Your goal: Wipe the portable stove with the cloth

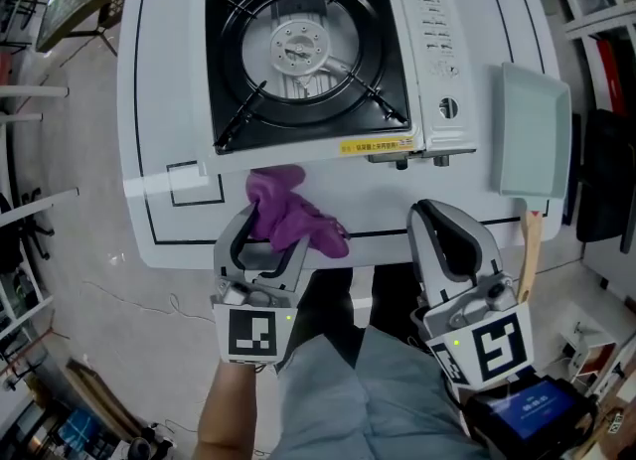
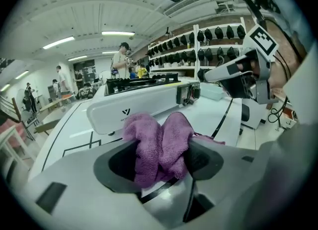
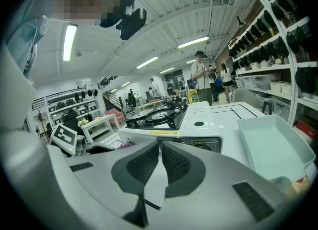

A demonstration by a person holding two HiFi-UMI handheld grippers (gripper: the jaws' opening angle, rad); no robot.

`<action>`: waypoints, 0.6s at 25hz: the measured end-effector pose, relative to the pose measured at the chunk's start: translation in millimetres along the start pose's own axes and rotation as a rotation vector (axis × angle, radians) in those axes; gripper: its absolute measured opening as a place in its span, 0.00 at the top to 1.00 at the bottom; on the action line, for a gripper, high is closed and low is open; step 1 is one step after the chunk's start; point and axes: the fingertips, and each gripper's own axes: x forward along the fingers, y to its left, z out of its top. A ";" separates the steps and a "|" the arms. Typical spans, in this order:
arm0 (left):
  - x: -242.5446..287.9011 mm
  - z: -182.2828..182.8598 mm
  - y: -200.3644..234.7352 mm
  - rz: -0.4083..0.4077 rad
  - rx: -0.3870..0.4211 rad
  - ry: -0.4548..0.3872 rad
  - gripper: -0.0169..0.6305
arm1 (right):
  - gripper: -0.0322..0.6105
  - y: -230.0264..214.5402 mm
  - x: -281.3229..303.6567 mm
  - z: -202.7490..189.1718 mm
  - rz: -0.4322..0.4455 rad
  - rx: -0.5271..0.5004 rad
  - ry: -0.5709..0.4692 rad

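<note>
The portable stove (image 1: 308,51), white with a black burner well, stands at the middle of the white table (image 1: 159,100). In front of its near edge lies a bunched purple cloth (image 1: 288,212). My left gripper (image 1: 273,228) is closed around that cloth; in the left gripper view the cloth (image 2: 149,129) is squeezed between both pads, with the stove's front (image 2: 134,107) just beyond. My right gripper (image 1: 429,212) hangs at the table's front edge to the right of the cloth. In the right gripper view its jaws (image 3: 160,144) are shut with nothing between them and the stove (image 3: 198,122) lies ahead.
A pale rectangular tray (image 1: 535,135) sits on the table right of the stove, also seen in the right gripper view (image 3: 268,144). A wooden stick (image 1: 530,244) pokes out below it. Shelves and people fill the room behind.
</note>
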 end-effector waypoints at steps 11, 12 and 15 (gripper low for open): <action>-9.7 9.9 6.1 0.041 -0.033 -0.067 0.73 | 0.87 12.2 -3.0 14.1 -0.003 -0.010 -0.030; -13.2 12.0 8.4 0.052 -0.065 -0.078 0.74 | 0.87 13.5 -4.6 16.5 -0.005 -0.013 -0.034; -27.7 24.8 17.9 0.080 -0.110 -0.112 0.76 | 0.87 17.6 -10.2 25.1 -0.011 -0.024 -0.052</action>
